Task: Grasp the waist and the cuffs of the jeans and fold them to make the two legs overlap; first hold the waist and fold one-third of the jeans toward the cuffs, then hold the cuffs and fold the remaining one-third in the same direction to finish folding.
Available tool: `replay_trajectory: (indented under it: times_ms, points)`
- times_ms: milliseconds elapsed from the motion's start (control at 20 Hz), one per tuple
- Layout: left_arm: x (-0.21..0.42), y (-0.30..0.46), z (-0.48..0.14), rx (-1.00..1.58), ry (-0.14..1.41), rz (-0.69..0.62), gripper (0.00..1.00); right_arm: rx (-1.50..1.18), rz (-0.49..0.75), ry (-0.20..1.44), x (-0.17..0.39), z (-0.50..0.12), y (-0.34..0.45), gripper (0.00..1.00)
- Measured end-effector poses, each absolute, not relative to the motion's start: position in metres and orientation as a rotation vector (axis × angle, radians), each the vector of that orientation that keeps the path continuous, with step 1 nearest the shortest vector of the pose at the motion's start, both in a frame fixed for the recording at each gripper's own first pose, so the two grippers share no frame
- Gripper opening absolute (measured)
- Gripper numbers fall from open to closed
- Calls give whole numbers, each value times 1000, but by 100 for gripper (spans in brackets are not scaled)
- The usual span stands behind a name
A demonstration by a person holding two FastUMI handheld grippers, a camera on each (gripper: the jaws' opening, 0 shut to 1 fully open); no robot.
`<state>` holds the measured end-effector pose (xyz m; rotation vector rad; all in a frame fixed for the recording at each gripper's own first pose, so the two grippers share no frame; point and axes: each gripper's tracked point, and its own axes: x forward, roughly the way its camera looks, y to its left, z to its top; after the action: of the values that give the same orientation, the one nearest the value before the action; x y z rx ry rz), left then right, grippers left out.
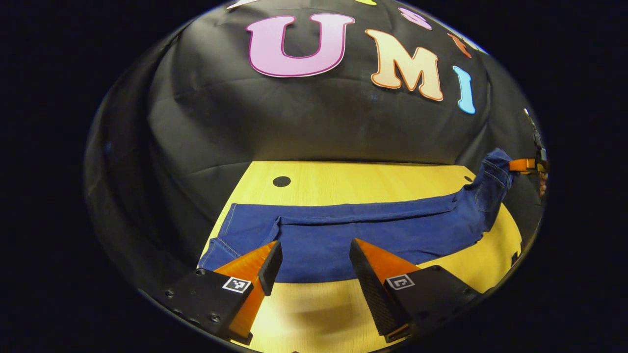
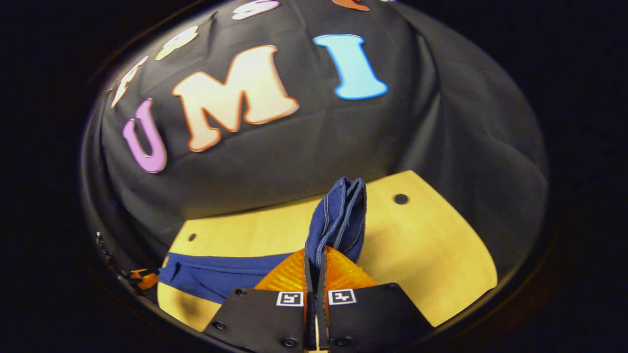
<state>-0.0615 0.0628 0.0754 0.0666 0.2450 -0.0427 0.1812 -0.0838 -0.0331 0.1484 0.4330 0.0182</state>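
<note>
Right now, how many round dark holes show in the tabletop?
3: one back left of the jeans, one back right, a smaller one further left. The jeans may hide others.

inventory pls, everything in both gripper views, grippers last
jeans: 1, blue, laid lengthwise across the table in the left gripper view; one end lifted off the table and bunched between the right gripper's fingers
table: 1, light wood, under the jeans; small dark round holes in its top near the edge by the wall
cloth wall: 1, black, behind the table
left gripper: 1, orange fingers on black mounts, open, over the near edge of the jeans
right gripper: 1, orange fingers on black mounts, shut on the jeans' raised end; also seen far right in the left gripper view
</note>
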Motion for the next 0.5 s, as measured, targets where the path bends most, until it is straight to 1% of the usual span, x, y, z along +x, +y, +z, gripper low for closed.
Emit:
replay_trajectory:
  times_ms: [150,250,300,500]
  points:
    - [-66,76,69,59,252,-60,85,159,188,431,175,-38,-18,4]
    - [-68,86,66,57,254,-57,85,171,277,455,172,-54,5,4]
    - [-69,89,66,53,254,-51,85,175,295,483,171,-63,-7,4]
    - [-73,112,68,39,245,-22,86,161,367,625,163,-111,5,4]
